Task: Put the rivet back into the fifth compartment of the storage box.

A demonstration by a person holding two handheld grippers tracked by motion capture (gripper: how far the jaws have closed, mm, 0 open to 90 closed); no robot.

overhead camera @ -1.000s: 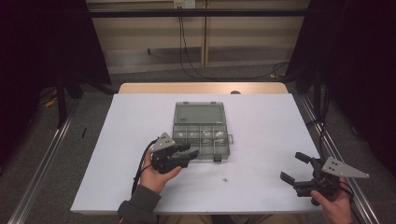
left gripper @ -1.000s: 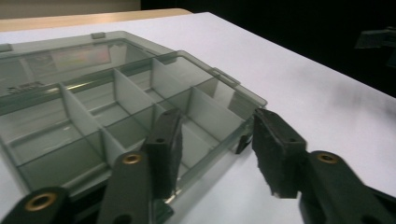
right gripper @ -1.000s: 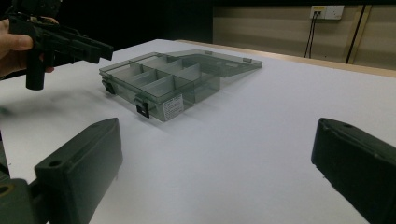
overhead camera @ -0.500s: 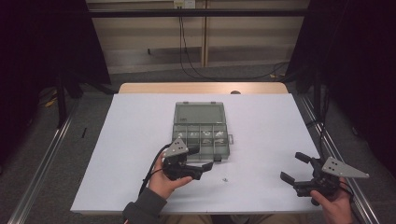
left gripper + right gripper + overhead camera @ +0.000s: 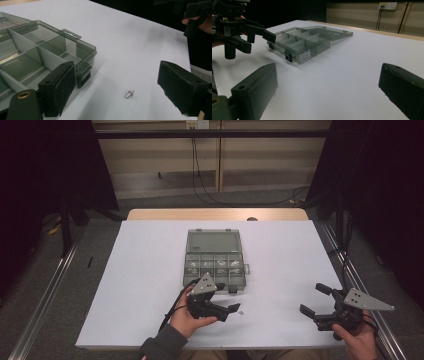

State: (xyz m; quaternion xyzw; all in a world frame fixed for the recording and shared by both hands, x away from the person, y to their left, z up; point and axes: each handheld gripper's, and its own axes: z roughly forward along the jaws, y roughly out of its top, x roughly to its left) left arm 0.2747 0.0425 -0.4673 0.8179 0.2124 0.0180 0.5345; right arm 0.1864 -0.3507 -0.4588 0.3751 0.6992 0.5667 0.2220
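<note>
Since the earlier frame, the left gripper (image 5: 227, 300) has moved away from the front edge of the organizer box (image 5: 215, 257) toward the open table (image 5: 140, 270), and its jaws have just been opening, with nothing between the pads. They now stand spread. A small metal screw (image 5: 129, 94) lies on the table just ahead of them, between both jaws. The right gripper (image 5: 316, 300) has stayed in place, jaws spread and empty.

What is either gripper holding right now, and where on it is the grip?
Nothing is held. The left gripper has just been opening its jaws; the small screw lies loose on the table between them. The right gripper is open and empty.
</note>
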